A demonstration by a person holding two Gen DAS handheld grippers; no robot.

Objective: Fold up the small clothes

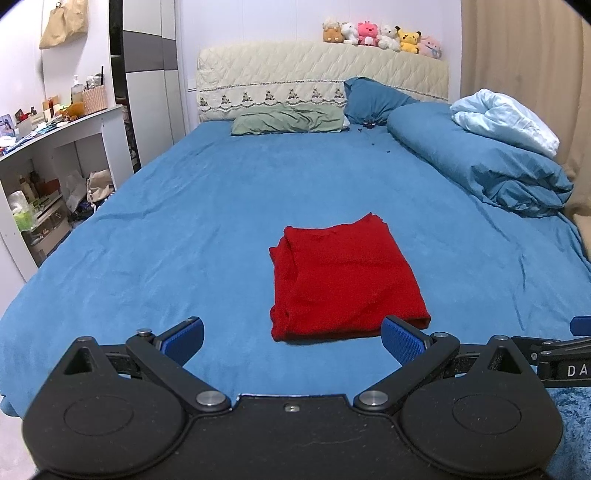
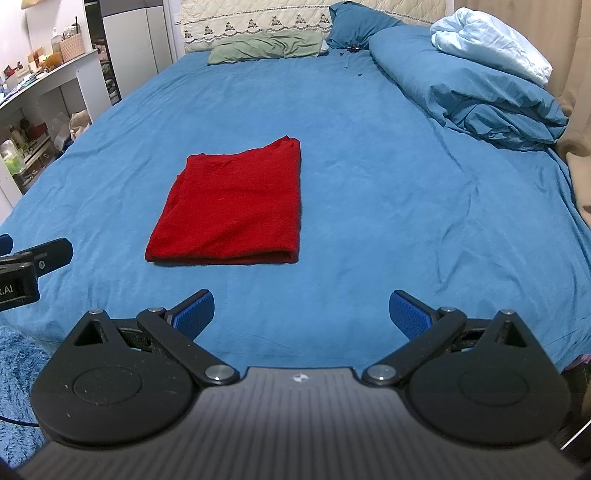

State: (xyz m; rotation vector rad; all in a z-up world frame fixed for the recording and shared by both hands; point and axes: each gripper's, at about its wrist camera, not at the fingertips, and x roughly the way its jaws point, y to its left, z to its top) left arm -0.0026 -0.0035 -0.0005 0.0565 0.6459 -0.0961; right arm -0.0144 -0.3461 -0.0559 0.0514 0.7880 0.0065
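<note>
A red garment lies folded into a flat rectangle on the blue bed sheet. It also shows in the right wrist view, left of centre. My left gripper is open and empty, just in front of the garment's near edge, not touching it. My right gripper is open and empty, in front of and to the right of the garment, over bare sheet. The right gripper's body shows at the right edge of the left wrist view. The left gripper's body shows at the left edge of the right wrist view.
A rolled blue duvet with a pale blue cloth lies along the bed's right side. Green and blue pillows lie at the headboard under plush toys. White shelves stand left. A blue rug lies below.
</note>
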